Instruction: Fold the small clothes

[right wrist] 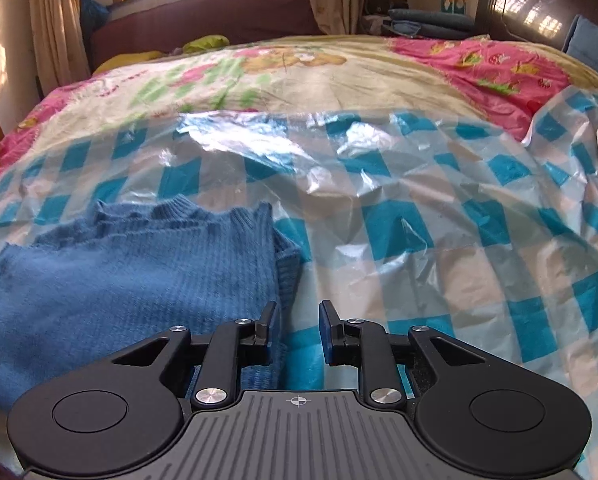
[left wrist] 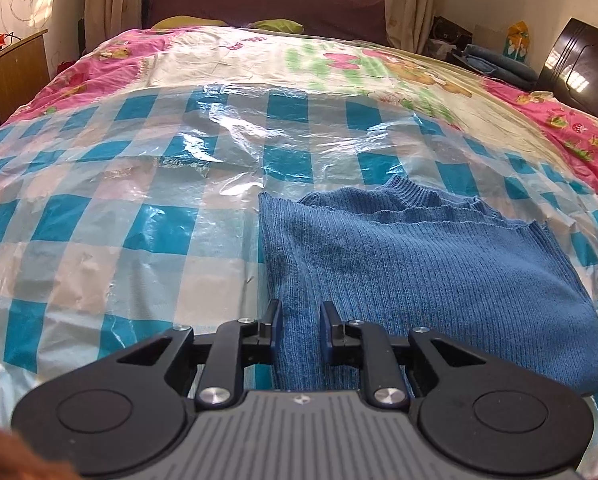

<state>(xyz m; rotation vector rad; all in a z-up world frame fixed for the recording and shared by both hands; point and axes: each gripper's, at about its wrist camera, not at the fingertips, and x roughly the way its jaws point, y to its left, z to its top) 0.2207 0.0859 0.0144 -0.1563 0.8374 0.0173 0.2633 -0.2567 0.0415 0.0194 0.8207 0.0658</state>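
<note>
A blue ribbed knit sweater point(left wrist: 411, 268) lies folded on the blue-and-white checked plastic sheet point(left wrist: 111, 216) on the bed. It also shows in the right wrist view point(right wrist: 131, 280), at the left. My left gripper point(left wrist: 301, 316) is open, its fingers standing over the sweater's near left edge with nothing between them. My right gripper point(right wrist: 298, 316) is open and empty, beside the sweater's near right edge, over the plastic sheet point(right wrist: 439, 240).
A pink and cream cartoon bedspread point(left wrist: 339, 64) covers the far half of the bed. A wooden cabinet point(left wrist: 11, 68) stands at the left. A dark headboard point(right wrist: 539, 0) and folded blue cloths point(right wrist: 427, 20) are at the right. A window with curtains is behind.
</note>
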